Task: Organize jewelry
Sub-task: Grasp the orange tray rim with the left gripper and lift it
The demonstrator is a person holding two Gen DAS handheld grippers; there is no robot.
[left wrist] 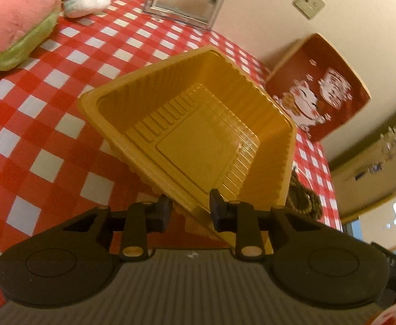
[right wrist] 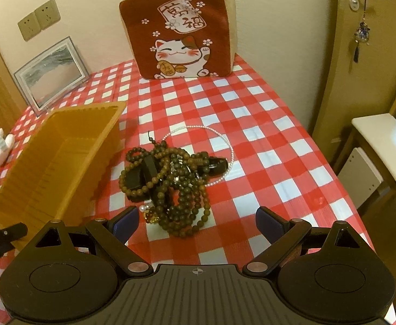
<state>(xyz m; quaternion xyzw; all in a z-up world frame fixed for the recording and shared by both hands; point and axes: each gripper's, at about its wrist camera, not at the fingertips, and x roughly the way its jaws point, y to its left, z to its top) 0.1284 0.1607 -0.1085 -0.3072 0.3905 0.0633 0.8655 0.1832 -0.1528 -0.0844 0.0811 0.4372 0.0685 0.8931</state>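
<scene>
- Left claw (left wrist: pixel 189 207) is narrowed onto the near corner of the yellow tray (left wrist: pixel 198 124); one pad sits outside the wall and the other inside, gripping the tray's ribbed edge.
- Right claw (right wrist: pixel 197 223) stands wide, nothing between its blue pads, and hangs above the near end of the jewelry pile (right wrist: pixel 170 178).
- From the left wrist the inside of the tray shows fully: a ribbed floor with a flat square in the middle, and nothing lying in it.
- From the right wrist the tray (right wrist: pixel 57 159) is seen side-on and tilted, its far end raised off the checked cloth (right wrist: pixel 265 149); its floor is mostly out of sight here.
- Only the right wrist view shows the whole pile: dark wooden bead strings tangled with black pieces, plus a thin pearl strand (right wrist: pixel 225 140) looping behind it. It lies on the cloth just right of the tray, apart from it.
- In the left wrist view the beads (left wrist: pixel 303 197) are a dark sliver behind the tray's right wall, mostly hidden.
- A small gold-and-white item at the pile's near-left edge is too small to make out.
- A black tip of the left claw pokes into the right wrist view at the tray's near corner, cut off by the frame.
- A cat cushion (right wrist: pixel 181 29) stands against the wall at the cloth's far end.
</scene>
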